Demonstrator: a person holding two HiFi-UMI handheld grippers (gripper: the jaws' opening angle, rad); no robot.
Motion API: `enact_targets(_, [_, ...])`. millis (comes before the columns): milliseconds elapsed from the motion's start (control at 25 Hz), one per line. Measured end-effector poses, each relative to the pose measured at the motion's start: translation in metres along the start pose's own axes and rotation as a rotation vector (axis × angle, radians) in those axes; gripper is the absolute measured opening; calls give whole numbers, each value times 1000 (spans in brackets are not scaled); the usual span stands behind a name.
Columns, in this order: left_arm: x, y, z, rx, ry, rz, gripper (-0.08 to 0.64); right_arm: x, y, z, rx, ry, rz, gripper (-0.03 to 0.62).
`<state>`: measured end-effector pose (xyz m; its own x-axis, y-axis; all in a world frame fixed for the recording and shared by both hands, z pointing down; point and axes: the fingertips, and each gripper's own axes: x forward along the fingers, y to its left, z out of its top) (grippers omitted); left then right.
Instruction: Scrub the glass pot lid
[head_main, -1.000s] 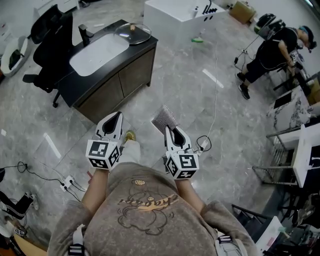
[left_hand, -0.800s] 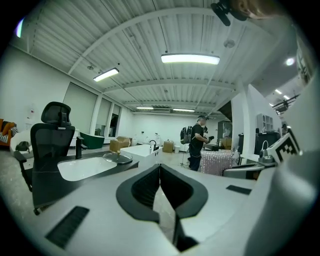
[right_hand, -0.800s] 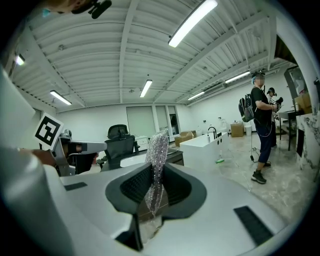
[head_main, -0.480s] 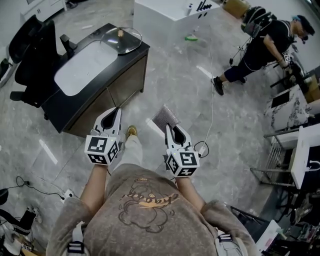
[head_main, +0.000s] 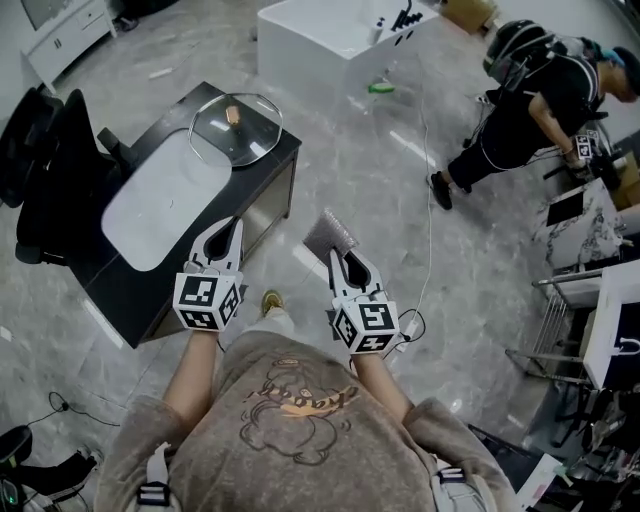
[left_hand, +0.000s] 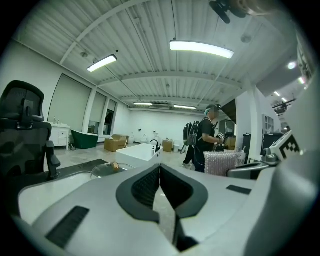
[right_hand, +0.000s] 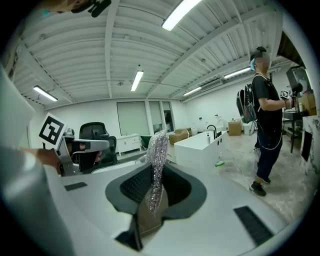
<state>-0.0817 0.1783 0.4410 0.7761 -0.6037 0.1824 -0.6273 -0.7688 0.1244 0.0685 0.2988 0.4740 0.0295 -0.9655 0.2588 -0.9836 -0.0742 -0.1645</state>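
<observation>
A: where is the glass pot lid (head_main: 236, 128) sitting?
B: it's lying flat on the black table (head_main: 284, 152), at the far corner, just beside the white sink basin (head_main: 160, 205); in the head view it's sitting at 12 o'clock from the left claw (head_main: 226, 232) and 11 o'clock from the right claw (head_main: 340, 258); well apart from both
A: what are the claws doing?
B: the left claw is staying clenched with nothing between the jaws; the right claw is grasping a silvery mesh scrubber (head_main: 330, 234), which is sticking up out of the jaws
A: anything else around?
B: another person (head_main: 530, 95) is bending over at 2 o'clock; a white tub (head_main: 320, 40) is standing at 12 o'clock past the table
</observation>
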Motion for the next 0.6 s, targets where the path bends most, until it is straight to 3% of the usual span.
enact_targets(280, [57,44,34,4,-6,-17,18,65,-9,37,-4,-10,-25,81])
enact_targets(600, [108,73,28,-24,22,-14,18,120,-33,48,-2,3,-43,81])
